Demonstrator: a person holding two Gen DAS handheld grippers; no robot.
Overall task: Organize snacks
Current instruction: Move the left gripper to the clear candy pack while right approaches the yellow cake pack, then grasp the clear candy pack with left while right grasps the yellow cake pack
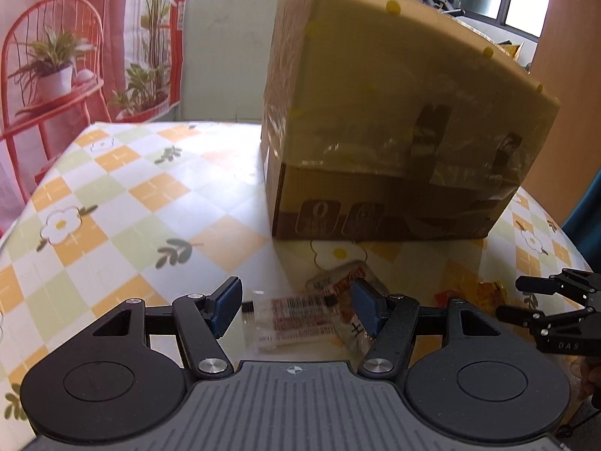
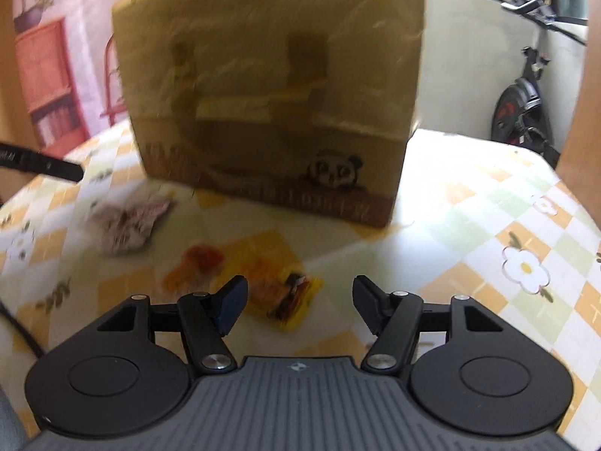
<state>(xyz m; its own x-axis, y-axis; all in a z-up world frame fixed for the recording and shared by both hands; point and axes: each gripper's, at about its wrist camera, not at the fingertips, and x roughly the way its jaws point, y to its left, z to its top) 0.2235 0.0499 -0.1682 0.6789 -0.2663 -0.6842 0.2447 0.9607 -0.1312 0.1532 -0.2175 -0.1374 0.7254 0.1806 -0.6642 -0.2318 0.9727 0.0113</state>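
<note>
Snacks lie on the tabletop (image 1: pixel 124 203) near the big brown box (image 1: pixel 394 120). I see my left claw (image 1: pixel 296 310) low over a clear snack packet (image 1: pixel 300 315) with red and white print. Both blue pads (image 1: pixel 225 306) are spread apart, one on each side of the packet. I cannot tell if the pads touch it. The packet lies flat, just near of the box and not touching it.

To the right of that packet is a yellow snack bag (image 1: pixel 484 293). It shows only a little in the left view, beside the black fingers of my other claw.

My right claw (image 2: pixel 300 308) is spread wide too, and it pinches nothing. The yellow snack bag (image 2: pixel 278 285) lies flat just far of its left finger. Part of the bag sits between the two fingers, closer to the left one. An orange blur (image 2: pixel 195 263) lies just left of the bag, and I cannot tell what it is. Farther left is a crumpled pink and white wrapper (image 2: pixel 127 225), near the bottom of the box.

The box (image 2: pixel 270 90) stands upright on the tabletop, far of all the snacks. It has a small panda face drawn low on its side. The tabletop has a cloth with orange and green squares and white flowers. The right view is blurry.
</note>
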